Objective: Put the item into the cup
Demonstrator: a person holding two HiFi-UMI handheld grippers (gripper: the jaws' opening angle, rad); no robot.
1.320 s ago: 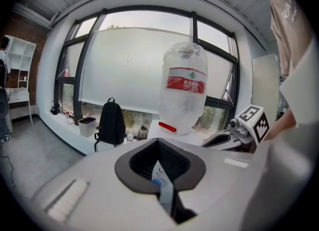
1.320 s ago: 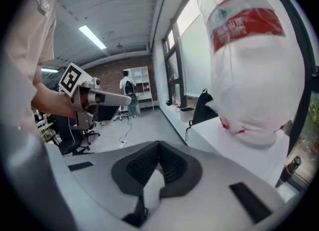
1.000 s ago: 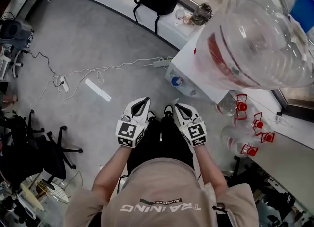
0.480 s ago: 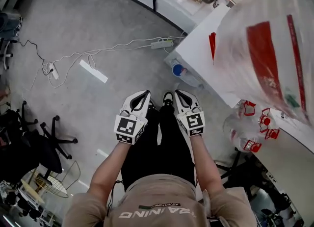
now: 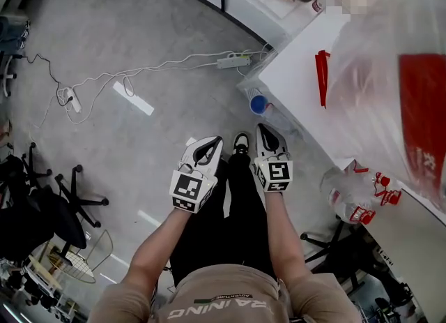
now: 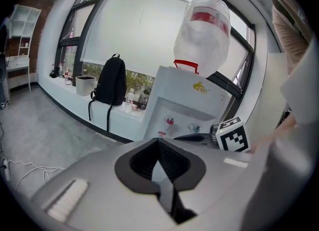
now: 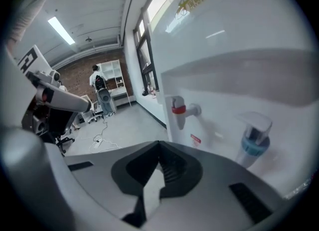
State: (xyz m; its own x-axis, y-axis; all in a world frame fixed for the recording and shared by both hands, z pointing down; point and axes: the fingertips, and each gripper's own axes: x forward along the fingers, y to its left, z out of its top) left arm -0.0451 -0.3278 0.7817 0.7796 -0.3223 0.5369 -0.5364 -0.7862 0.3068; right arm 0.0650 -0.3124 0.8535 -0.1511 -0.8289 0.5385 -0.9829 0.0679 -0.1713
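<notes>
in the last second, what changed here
Only the head view swung: the dispenser's bottle slid toward the picture's right edge. Nothing was gripped or released. The left gripper and right gripper stay side by side before the person, jaws shut and empty.

— Daylight comes through the far windows (image 6: 134, 40) in the left gripper view; the panes are blown white and the backpack (image 6: 110, 83) is nearly a silhouette.
— The left gripper (image 6: 158, 147), near the lens, looks soft.
— Right gripper view: a ceiling strip light (image 7: 61, 30) at far left, glare streaks on the white dispenser (image 7: 239, 35).
— Both bend hard, with black corners.
— Head view: even light on the floor (image 5: 139, 49); the water bottle (image 5: 390, 84) at right is smeared.
</notes>
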